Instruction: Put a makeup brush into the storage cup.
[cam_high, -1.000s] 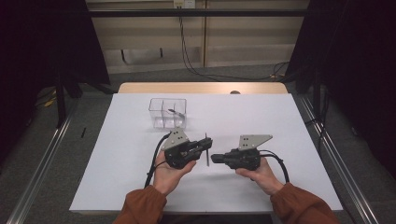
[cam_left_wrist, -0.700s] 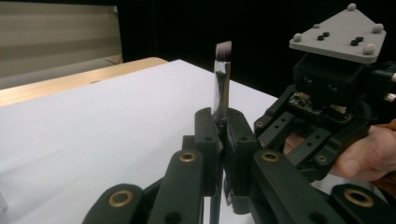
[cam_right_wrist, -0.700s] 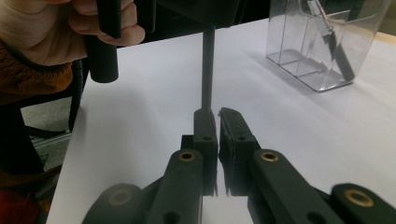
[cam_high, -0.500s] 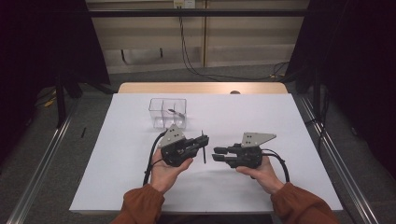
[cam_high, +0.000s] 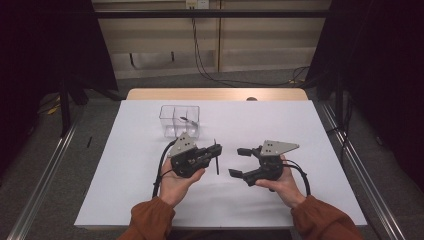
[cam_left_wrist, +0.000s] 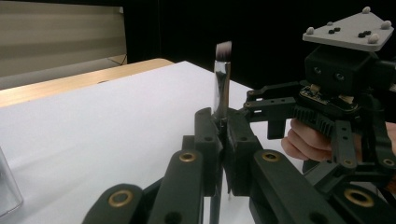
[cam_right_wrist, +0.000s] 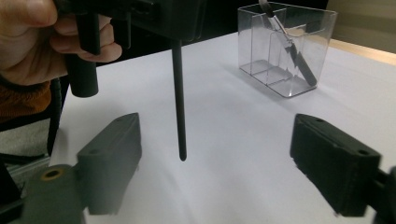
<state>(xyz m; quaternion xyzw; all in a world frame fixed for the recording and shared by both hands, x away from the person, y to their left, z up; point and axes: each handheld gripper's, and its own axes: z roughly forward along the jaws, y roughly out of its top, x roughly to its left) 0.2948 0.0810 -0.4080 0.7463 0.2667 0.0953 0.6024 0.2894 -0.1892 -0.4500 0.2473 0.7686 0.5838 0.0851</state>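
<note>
My left gripper (cam_high: 215, 152) (cam_left_wrist: 223, 135) is shut on a thin black makeup brush (cam_high: 216, 161) (cam_left_wrist: 221, 88) and holds it upright, with the silver ferrule and bristles up and the handle (cam_right_wrist: 178, 102) hanging down above the white table. My right gripper (cam_high: 236, 162) (cam_right_wrist: 224, 158) faces it from the right. Its jaws have just been opening and now stand wide. The handle hangs in line with their gap, just ahead of the tips, and touches neither pad. A clear divided box (cam_high: 180, 120) (cam_right_wrist: 285, 46) behind holds another brush (cam_right_wrist: 292, 46).
The white table top (cam_high: 125, 175) ends in a wooden strip (cam_high: 215, 94) at the far edge. Cables trail from both grippers towards the person. Metal rails run along the floor on both sides of the table.
The right gripper's jaws have gone from shut beside the brush handle to wide open. Both hands and the brush have stayed where they were.
</note>
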